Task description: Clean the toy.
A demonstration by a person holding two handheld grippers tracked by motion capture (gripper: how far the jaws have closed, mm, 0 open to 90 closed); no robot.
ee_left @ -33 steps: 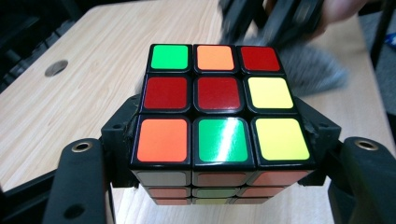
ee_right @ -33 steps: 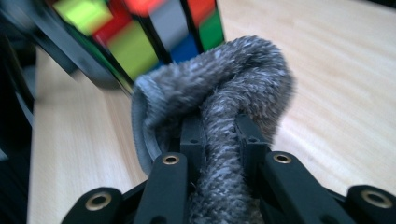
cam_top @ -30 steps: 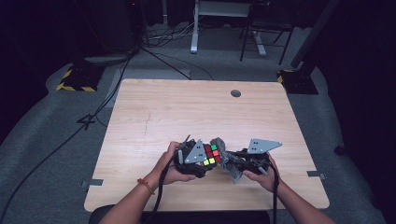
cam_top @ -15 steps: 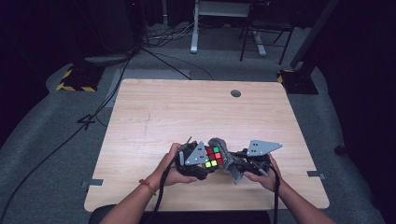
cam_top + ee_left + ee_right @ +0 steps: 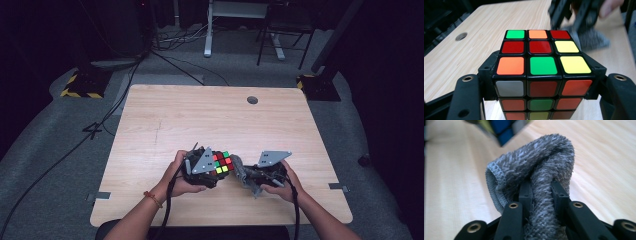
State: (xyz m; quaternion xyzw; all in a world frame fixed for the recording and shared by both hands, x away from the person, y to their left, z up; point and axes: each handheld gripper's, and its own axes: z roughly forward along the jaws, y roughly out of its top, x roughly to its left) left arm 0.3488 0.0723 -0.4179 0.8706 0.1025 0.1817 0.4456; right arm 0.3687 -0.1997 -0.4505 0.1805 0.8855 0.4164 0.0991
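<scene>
High view: a person's two hands work near the lower middle of the frame, on the near part of the wooden tabletop (image 5: pixel 200 120).
Cube place: the puzzle cube (image 5: pixel 221 162) sits in the left tongs (image 5: pixel 212 167), just above the tabletop, at lower centre of the high view.
Cube pose: no long axis, all sides alike; in the left gripper view one face (image 5: pixel 543 51) points up and away, with green, orange, red, yellow and red squares, and a second face looks toward the camera.
Left tongs: closed on the cube, a black jaw pressed against each flank in the left gripper view.
Cloth place: the grey cloth (image 5: pixel 541 165) hangs in the right tongs (image 5: pixel 247 176), just right of the cube and apart from it.
Cloth pose: bunched, its fold rising up the frame between the jaws in the right gripper view, stitched hem at the left.
Right tongs: jaws have just been opening, yet both still press on the cloth.
Change from earlier: the right tongs and cloth have drawn slightly away from the cube; the cube and left hand sit much as before.
Containers: none in view.
</scene>
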